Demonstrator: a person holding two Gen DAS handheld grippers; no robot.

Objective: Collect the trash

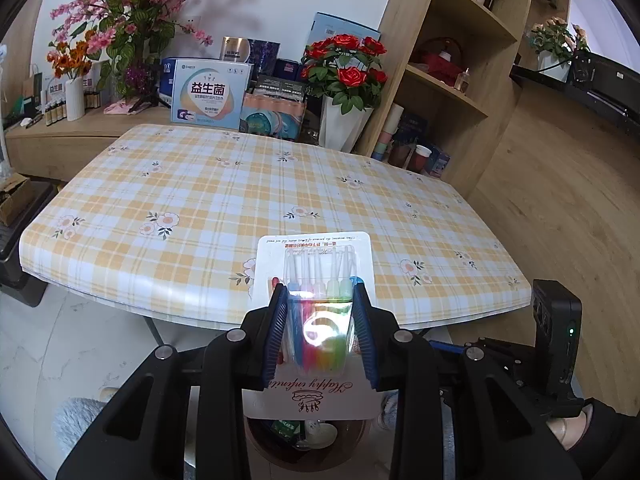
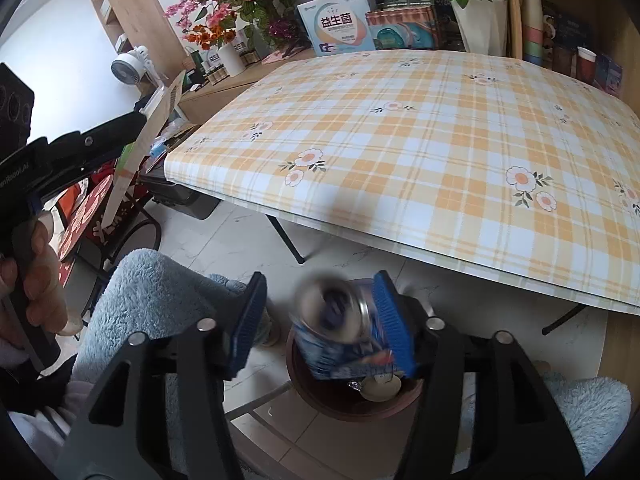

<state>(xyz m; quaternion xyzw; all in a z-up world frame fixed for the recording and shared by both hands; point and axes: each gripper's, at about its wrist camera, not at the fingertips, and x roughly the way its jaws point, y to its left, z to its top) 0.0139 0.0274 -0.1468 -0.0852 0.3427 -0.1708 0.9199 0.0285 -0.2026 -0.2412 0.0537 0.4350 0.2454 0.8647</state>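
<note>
Blurred can (image 2: 344, 328) tilted, mouth camera-ward

home living room - checked cloth bench (image 1: 224, 200), flower vases (image 1: 344, 120), wooden shelves (image 1: 452, 80), product boxes (image 1: 208, 94) - tiled floor (image 2: 224, 248).

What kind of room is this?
Probably a living or dining room at home: a table with a flowery checked cloth, vases of artificial flowers such as the red roses, and wooden shelves holding jars and cups. A small trash bin sits on the floor.
</note>
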